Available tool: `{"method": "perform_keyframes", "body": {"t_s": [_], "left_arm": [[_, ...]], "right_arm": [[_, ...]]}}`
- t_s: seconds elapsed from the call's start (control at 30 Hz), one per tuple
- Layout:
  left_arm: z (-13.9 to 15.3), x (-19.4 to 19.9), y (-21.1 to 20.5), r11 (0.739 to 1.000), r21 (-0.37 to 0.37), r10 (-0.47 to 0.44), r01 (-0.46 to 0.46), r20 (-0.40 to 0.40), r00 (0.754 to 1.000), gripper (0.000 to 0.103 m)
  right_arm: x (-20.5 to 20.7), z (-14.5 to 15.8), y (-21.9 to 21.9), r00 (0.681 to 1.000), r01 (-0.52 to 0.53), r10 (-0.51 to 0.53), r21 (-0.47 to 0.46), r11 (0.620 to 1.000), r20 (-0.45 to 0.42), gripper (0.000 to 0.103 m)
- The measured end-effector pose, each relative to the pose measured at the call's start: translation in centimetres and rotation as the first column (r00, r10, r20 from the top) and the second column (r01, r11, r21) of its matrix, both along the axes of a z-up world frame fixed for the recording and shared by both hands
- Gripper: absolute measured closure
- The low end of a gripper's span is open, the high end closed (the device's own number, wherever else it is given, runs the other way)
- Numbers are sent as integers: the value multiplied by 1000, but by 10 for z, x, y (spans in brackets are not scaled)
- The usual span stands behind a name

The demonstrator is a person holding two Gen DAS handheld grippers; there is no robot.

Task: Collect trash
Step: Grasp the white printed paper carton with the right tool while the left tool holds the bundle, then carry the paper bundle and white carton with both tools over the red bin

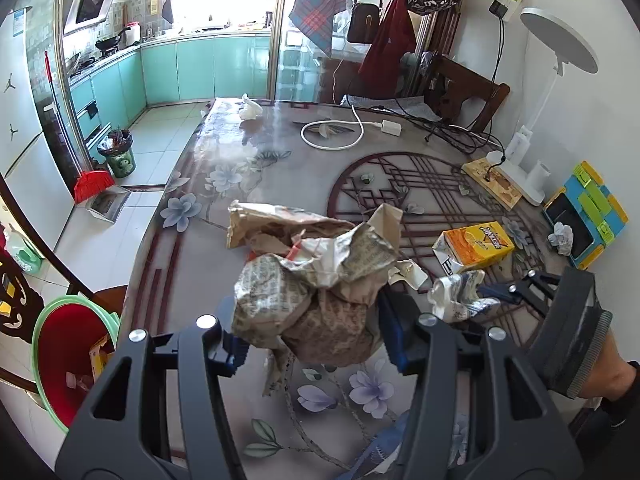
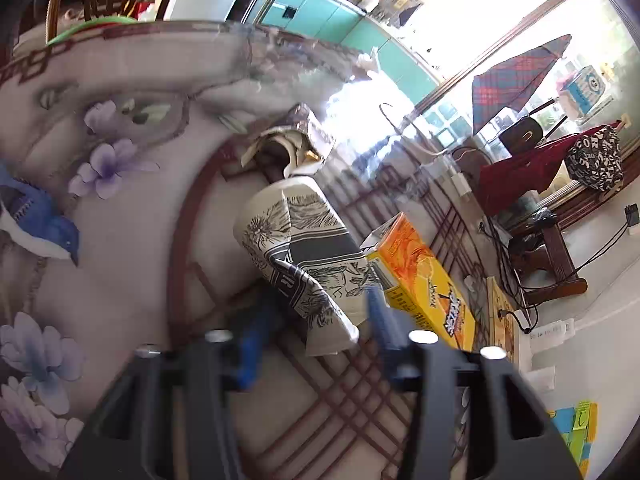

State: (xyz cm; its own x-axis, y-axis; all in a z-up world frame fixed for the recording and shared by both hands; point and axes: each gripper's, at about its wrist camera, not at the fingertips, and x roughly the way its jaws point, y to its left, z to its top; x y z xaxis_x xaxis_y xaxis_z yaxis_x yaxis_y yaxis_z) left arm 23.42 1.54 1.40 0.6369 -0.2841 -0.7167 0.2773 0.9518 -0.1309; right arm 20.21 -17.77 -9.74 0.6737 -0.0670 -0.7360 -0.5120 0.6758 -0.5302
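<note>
The left gripper (image 1: 316, 344) is clamped on a crumpled wad of printed paper (image 1: 320, 300), its blue pads (image 1: 236, 348) pressing in from both sides. The wad is held just above the flowered table (image 1: 280, 160), near the table's near edge. A torn brown paper bag (image 1: 272, 224) shows just beyond it; whether the two are joined I cannot tell.

The right gripper (image 1: 480, 294), to the right of the wad, has closed on a patterned paper cup (image 1: 456, 292) – from the left wrist view the cup looks crushed at the fingertips. In the right wrist view the cup (image 2: 304, 248) lies on its side between the blurred blue fingers (image 2: 256, 344), down on the table's dark lattice pattern.

Just beside the cup, on its right, lies an orange juice carton (image 1: 474, 246) with its top torn open. Further right, a small crumpled paper ball (image 1: 562, 236) rests against a tablet in a blue and green case (image 1: 584, 216). Far across the table sit a looped white cable (image 1: 332, 132) and, at the far left corner, a crumpled tissue (image 1: 251, 108).

Off the table's near left edge – lower down – stands a red bin with a green rim (image 1: 72, 352), some scraps already inside.
</note>
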Motion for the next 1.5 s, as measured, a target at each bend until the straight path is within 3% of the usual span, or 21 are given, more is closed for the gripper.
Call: {"method": "perform_keyframes", "body": {"t_s": [0.3, 0.83, 1.27, 1.5], "left_arm": [[6, -8, 9, 1000, -17, 1, 0, 11, 1000, 52], [26, -51, 57, 999, -24, 43, -42, 67, 997, 52], [24, -78, 153, 980, 26, 195, -197, 71, 978, 52], [21, -85, 205, 964, 80, 248, -253, 69, 966, 52]], "right_arm": [[-1, 27, -9, 997, 76, -76, 148, 986, -5, 83], [-49, 92, 29, 984, 157, -177, 334, 929, 31, 83], [-44, 136, 128, 994, 49, -88, 459, 887, 64, 83], [-39, 139, 191, 999, -14, -13, 485, 874, 51, 83]]}}
